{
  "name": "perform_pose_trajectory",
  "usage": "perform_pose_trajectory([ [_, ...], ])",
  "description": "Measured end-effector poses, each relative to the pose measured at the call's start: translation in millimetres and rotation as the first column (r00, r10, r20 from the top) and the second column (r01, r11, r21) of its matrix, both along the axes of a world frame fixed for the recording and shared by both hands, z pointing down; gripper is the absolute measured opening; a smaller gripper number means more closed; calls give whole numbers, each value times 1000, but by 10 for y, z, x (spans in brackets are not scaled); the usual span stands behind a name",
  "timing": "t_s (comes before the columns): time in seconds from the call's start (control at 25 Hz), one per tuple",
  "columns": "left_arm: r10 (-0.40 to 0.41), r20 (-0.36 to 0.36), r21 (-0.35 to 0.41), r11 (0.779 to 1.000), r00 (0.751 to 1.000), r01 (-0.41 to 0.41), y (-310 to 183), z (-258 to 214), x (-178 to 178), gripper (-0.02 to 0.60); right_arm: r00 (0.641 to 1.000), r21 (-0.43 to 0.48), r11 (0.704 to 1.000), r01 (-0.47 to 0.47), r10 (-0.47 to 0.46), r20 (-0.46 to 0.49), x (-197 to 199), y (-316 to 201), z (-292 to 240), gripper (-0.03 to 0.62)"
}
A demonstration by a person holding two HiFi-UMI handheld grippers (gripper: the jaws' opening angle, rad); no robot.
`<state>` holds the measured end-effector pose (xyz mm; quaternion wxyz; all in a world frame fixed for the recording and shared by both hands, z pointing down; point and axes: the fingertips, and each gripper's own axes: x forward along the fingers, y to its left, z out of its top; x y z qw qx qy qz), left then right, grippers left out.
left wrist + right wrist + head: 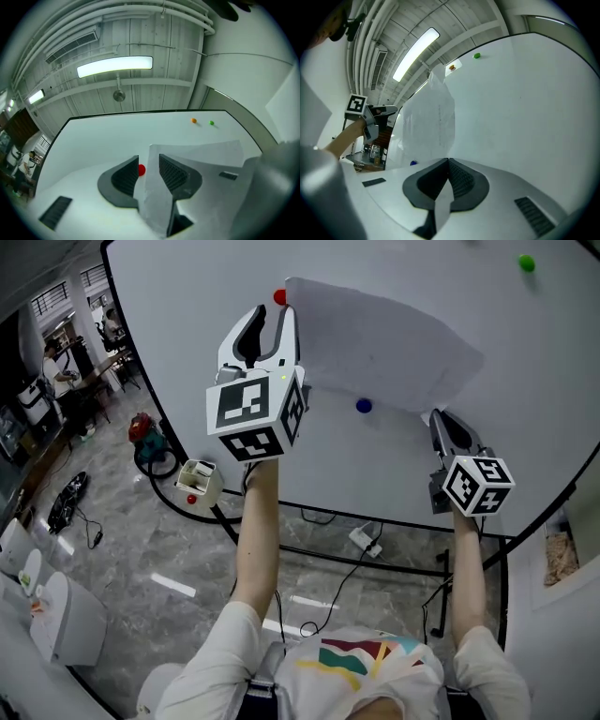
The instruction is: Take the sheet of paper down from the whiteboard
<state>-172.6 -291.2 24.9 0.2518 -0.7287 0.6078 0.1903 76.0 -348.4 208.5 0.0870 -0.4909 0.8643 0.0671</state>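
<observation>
A white sheet of paper (375, 343) hangs on the whiteboard (187, 324), bulging off it. A red magnet (279, 296) sits by its top left corner and a blue magnet (364, 406) under its lower edge. My left gripper (274, 320) is raised at that top left corner. In the left gripper view it (148, 158) stands open, with the paper's edge (154, 187) and the red magnet (141, 170) between the jaws. My right gripper (439, 418) is shut on the sheet's lower right corner, and a strip of paper (443, 206) shows between its closed jaws (448, 160).
A green magnet (527, 262) sits high on the board's right, with an orange magnet (193, 121) beside it. Below the board are its black frame (375, 519), cables and a power strip (364, 538). A red vacuum (142, 427) and a white box (199, 482) stand at the left.
</observation>
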Motion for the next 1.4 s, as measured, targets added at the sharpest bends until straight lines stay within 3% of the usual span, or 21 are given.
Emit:
perform_pose_trajectory([
  [0.16,54,11,-20,998,998,-54,278,383,242,164,1000,-2,1000,2,-2,24,33,94,36,14],
  [0.32,127,6,-97,987,992,-126,419,829,513,164,999,-8,1000,17,-17,32,40,228,97,14],
  [0.56,146,6,-151,978,989,-143,536,1152,735,164,999,-18,999,33,-34,-35,81,441,292,14],
  [0.84,121,18,-133,984,993,-117,625,1100,751,164,981,-74,994,84,-95,-168,43,662,606,14],
  [1.04,113,32,-99,989,993,-109,743,960,868,164,967,-66,987,145,-156,-203,93,868,588,14],
  [1.4,125,75,-53,991,989,-121,946,787,1266,164,973,19,995,94,-88,-214,544,1082,285,14],
])
